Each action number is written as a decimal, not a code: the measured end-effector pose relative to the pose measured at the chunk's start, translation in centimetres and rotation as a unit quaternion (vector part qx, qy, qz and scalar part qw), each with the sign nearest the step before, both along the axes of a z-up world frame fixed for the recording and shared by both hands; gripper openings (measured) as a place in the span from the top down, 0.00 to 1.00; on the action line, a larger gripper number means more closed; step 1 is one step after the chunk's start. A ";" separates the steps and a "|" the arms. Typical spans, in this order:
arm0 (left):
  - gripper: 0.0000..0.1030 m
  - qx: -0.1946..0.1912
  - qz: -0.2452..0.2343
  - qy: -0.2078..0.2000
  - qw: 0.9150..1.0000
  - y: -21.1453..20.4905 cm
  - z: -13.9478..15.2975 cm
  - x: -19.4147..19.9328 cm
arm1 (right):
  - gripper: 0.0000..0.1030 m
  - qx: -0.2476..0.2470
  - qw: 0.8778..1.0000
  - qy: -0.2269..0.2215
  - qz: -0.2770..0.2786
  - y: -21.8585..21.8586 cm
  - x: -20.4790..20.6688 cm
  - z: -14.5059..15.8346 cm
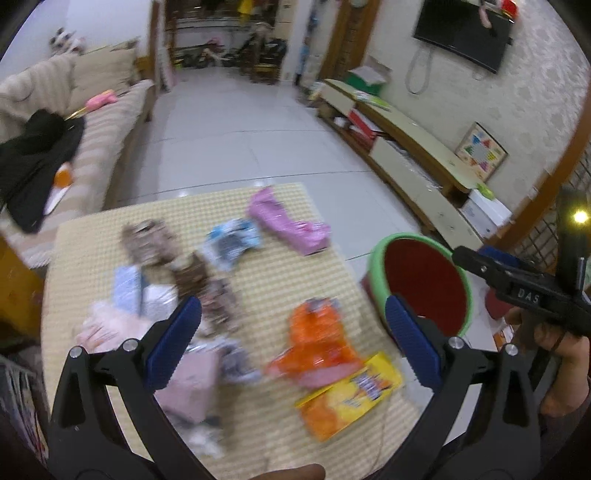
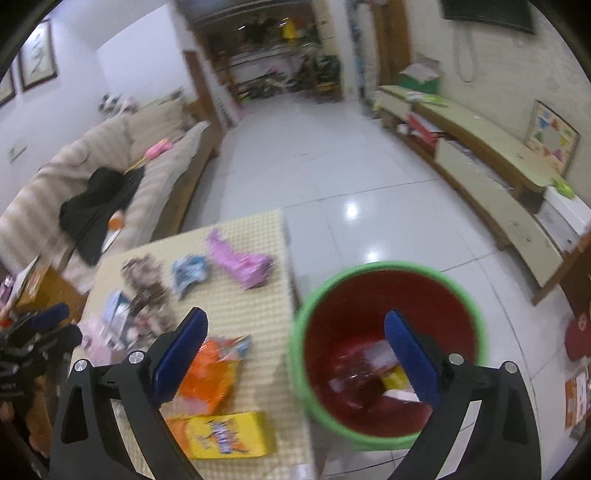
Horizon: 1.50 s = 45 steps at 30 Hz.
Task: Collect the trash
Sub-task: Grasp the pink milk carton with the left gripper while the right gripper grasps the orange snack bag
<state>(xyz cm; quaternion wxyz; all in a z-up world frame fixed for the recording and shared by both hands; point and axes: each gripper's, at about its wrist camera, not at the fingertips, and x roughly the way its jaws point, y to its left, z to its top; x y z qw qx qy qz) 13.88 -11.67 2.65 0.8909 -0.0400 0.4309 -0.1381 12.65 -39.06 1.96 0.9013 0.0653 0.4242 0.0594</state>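
Orange wrapper [image 1: 317, 341] and yellow packet [image 1: 351, 398] lie beside bin [image 1: 380, 254].

Right gripper [image 2: 293, 354] wide open, nothing between its jaws; red bin [image 2: 388, 317] under the right jaw, orange wrapper [image 2: 210, 373] by the left

A beige sofa [image 2: 110, 155] carrying black clothing [image 2: 98, 206] faces a long low cabinet [image 2: 491, 177] across the white tiled floor [image 2: 332, 166], a television [image 1: 463, 35] mounted above.

Left claw [image 1: 293, 341] wide open, empty, angled down. Right claw [image 2: 295, 349] likewise open, empty.
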 end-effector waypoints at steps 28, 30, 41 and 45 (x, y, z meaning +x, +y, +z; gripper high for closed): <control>0.05 -0.127 0.187 0.106 0.968 15.1 -8.2 -2.1 | 0.09 -0.043 0.990 0.107 0.088 10.7 1.5 -8.2; 0.05 -0.134 0.194 0.111 0.965 15.2 -8.7 -1.7 | 0.09 -0.040 0.989 0.116 0.087 10.8 1.9 -8.8; 0.05 -0.150 0.226 0.148 0.951 15.4 -11.6 1.2 | 0.10 -0.040 0.982 0.159 0.089 11.3 3.5 -12.2; 0.06 -0.151 0.231 0.161 0.948 15.0 -12.3 1.7 | 0.15 -0.037 0.980 0.171 0.091 11.3 3.9 -13.3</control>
